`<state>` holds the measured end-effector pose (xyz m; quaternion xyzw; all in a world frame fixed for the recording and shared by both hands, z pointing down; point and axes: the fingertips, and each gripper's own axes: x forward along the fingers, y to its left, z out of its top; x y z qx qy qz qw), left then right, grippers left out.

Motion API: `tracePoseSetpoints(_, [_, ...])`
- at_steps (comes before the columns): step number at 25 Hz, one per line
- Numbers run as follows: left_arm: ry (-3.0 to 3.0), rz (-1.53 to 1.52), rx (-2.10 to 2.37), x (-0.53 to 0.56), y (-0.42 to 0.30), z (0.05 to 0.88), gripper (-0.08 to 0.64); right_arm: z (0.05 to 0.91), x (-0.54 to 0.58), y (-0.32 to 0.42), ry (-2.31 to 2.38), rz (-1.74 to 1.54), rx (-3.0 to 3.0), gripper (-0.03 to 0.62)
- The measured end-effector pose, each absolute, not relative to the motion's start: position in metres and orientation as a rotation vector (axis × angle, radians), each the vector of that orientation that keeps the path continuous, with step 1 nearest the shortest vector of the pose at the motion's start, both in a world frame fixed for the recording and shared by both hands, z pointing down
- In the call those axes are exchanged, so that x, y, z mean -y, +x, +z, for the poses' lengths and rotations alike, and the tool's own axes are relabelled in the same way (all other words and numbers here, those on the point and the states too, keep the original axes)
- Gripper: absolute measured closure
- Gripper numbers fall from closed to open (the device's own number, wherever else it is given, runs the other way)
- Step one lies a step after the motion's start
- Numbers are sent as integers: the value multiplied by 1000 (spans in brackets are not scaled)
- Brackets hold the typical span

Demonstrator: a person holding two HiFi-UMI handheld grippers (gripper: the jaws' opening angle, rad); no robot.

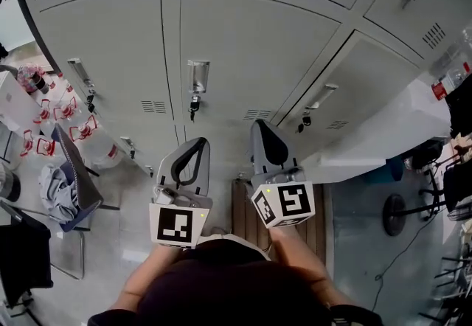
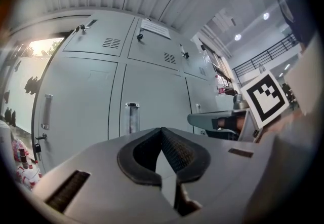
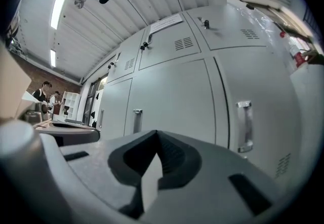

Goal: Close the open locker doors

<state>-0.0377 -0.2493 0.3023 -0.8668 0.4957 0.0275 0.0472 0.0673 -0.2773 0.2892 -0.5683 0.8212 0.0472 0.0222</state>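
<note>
A wall of grey lockers (image 1: 243,37) fills the head view, and every door I see lies flush with its frame. The middle door (image 1: 243,59) has a handle (image 1: 197,77) with a padlock under it. My left gripper (image 1: 199,141) and right gripper (image 1: 259,125) point level at these doors, side by side and a short way off. Both are shut with nothing between their jaws. In the left gripper view, the left gripper (image 2: 162,131) faces a door handle (image 2: 131,116). The right gripper (image 3: 156,133) sits between two handles (image 3: 136,120) (image 3: 244,125) in its own view.
A white table (image 1: 383,136) juts in from the right beside the lockers. Packs of bottles (image 1: 66,122) and a chair with clothes (image 1: 63,192) stand at the left. A wooden slat mat (image 1: 243,221) lies underfoot. A chair base (image 1: 398,214) is at the right.
</note>
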Motion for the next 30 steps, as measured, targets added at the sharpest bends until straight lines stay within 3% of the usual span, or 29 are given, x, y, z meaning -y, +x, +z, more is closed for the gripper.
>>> tracePoseSetpoints(13, [-2595,26,-1556,195,11,321,560,324,188,150,-1873,185,-2507,591])
tracePoseSetpoints(30, [-2538,-7,-1615,158,16,337,560,345,159,169,-1820,164,-2520,591])
